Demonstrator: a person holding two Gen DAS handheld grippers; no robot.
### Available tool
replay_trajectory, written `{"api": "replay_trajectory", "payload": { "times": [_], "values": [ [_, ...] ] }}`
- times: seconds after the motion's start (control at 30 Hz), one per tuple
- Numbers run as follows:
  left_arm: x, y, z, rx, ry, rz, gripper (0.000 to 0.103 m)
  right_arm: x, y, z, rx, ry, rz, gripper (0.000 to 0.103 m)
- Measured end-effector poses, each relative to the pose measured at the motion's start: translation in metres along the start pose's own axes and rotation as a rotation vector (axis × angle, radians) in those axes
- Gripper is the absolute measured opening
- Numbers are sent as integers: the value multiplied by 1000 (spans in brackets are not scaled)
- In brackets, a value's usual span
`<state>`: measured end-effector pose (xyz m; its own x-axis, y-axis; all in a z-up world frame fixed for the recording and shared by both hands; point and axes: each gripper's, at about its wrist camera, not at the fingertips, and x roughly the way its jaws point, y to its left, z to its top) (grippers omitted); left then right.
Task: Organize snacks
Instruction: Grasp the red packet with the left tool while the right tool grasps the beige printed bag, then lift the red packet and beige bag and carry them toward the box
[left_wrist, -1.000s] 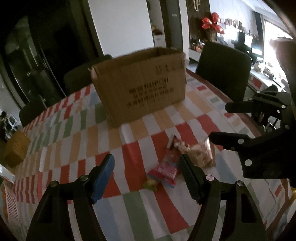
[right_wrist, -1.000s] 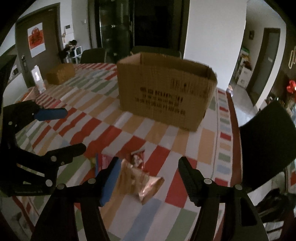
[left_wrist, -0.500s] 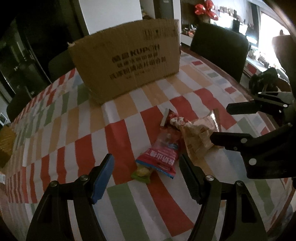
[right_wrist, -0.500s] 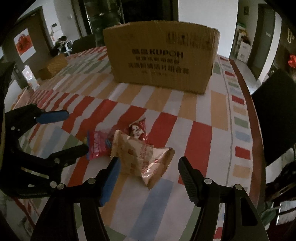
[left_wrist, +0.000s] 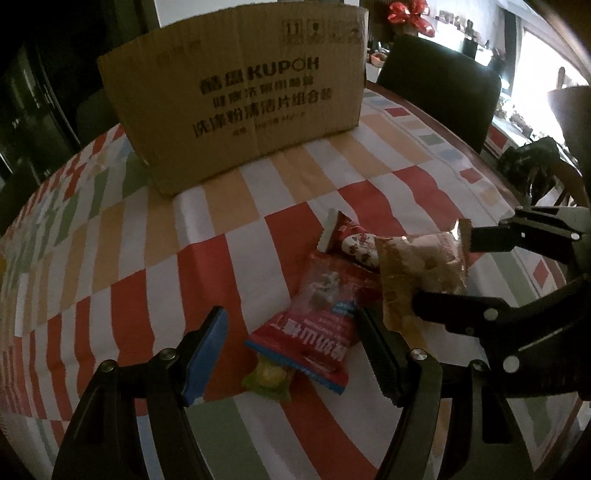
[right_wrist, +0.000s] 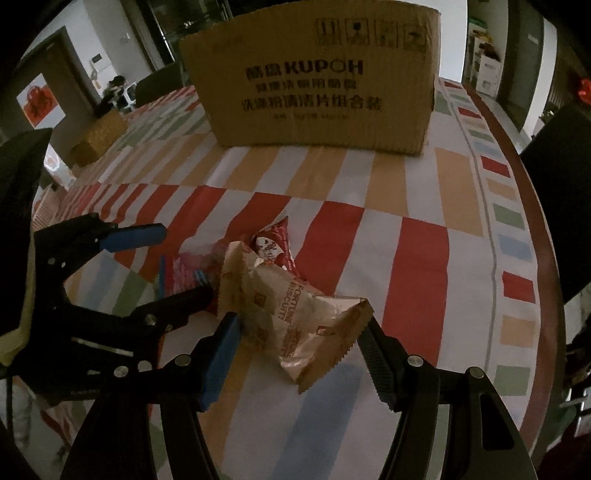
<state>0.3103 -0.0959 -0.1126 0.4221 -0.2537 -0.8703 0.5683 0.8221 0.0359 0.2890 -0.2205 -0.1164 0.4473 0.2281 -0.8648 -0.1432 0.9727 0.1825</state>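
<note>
Crinkled foil on the biscuit packet (right_wrist: 291, 314) marks our grasp target. In the right wrist view the packet lies at lower centre of the frame, directly between the spread fingers of the right gripper (right_wrist: 297, 350); we judge this gripper the nearer one. The packet's long axis runs from upper left to lower right, so its serrated lower end points toward the right-hand finger. Neither finger appears to press on it yet, though contact at that end cannot be ruled out.

The left gripper (left_wrist: 291, 354) is likewise spread and holds nothing. In its view a red packet (left_wrist: 317, 321) lies at lower centre, between its fingers, long axis tilted from lower left to upper right, with a small green sweet (left_wrist: 267, 380) touching its lower end. A smaller red-and-white packet (left_wrist: 351, 242) sits partly under the other two.

All snacks rest on the striped tablecloth (left_wrist: 147, 266), well short of the cardboard box (left_wrist: 240, 92) at top centre.
</note>
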Motion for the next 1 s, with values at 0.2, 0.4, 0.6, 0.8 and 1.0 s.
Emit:
{"api": "replay_trajectory", "payload": {
  "times": [0.2,0.4,0.6,0.8,1.0],
  "values": [
    [8,-2,4,-11,11,-16,66,2,-1,-2,-5,6,9,58],
    [7,-3,6,-25,2,-36,50,0,1,-3,-19,0,5,51],
    [-1,-3,5,-49,-13,-37,32,-7,4,-4,-17,-18,4,43],
    [-10,-6,1,-69,-28,-52,30,-16,9,-7,-29,-41,-1,37],
    [-25,-9,-2,-80,-53,-43,29,-28,11,-9,-34,-69,-15,34]
  ]
}}
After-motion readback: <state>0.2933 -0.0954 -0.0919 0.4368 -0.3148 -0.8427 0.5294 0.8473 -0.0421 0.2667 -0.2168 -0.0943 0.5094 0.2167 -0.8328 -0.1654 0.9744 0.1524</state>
